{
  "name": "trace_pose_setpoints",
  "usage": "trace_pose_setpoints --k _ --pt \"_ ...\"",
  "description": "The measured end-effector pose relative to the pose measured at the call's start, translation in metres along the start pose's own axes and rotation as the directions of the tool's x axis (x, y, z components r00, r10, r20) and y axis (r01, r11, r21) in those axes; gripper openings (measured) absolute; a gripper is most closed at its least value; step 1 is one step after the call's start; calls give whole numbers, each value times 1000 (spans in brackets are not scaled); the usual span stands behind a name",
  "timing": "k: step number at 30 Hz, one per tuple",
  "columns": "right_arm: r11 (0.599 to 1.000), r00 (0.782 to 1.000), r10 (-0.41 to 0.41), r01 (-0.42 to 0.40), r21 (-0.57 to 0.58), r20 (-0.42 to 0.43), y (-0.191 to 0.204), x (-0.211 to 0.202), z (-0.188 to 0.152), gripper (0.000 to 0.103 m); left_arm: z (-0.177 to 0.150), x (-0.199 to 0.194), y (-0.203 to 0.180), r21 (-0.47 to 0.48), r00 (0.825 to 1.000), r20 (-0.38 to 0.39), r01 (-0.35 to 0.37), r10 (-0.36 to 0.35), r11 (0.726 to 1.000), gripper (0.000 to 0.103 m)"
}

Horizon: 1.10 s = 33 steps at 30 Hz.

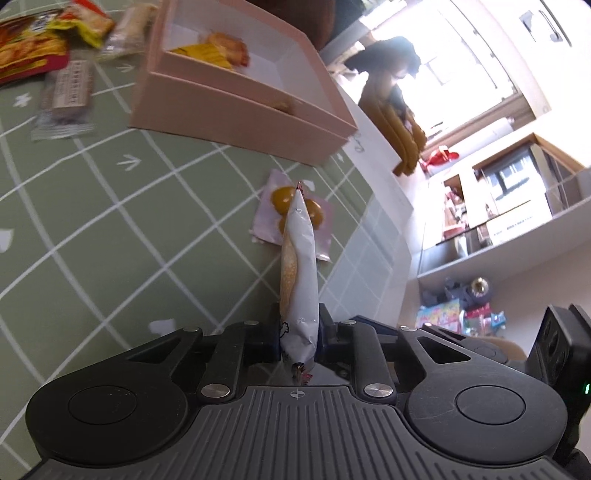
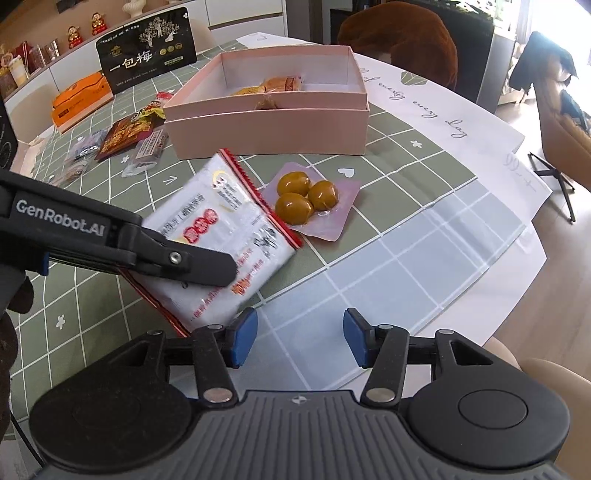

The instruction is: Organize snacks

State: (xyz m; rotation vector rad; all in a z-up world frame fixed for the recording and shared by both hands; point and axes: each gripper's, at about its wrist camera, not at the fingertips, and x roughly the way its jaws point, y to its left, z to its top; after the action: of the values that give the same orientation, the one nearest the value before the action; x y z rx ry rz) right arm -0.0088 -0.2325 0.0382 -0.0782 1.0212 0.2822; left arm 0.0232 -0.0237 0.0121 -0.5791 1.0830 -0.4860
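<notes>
My left gripper is shut on a white snack packet with red-trimmed edges, seen edge-on between its jaws. In the right wrist view the left gripper reaches in from the left and clamps the white snack packet just above the green checked tablecloth. A clear pack of three brown eggs lies flat just beyond it, also visible as the egg pack. The open pink box behind holds a few orange and yellow snacks; its front wall shows as the pink box. My right gripper hangs open over the cloth, holding nothing.
Several loose snack packets lie left of the box. An orange carton and a black bag stand at the back left. White paper covers the table's right side near its rounded edge. A brown chair back rises behind.
</notes>
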Motion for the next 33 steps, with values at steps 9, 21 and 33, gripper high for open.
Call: trace_pose_setpoints --k 9,21,33 --pt "996 998 35 -31 -84 49 -8 5 56 73 -8 -52 33 -107 988 117 -90 102 990 22" --pt "967 995 -76 89 238 -62 -3 69 97 86 -1 -66 38 -122 974 144 -156 173 980 22" --pt "999 999 -28 29 28 -34 8 52 73 76 -6 -63 44 -123 981 114 -144 158 982 22"
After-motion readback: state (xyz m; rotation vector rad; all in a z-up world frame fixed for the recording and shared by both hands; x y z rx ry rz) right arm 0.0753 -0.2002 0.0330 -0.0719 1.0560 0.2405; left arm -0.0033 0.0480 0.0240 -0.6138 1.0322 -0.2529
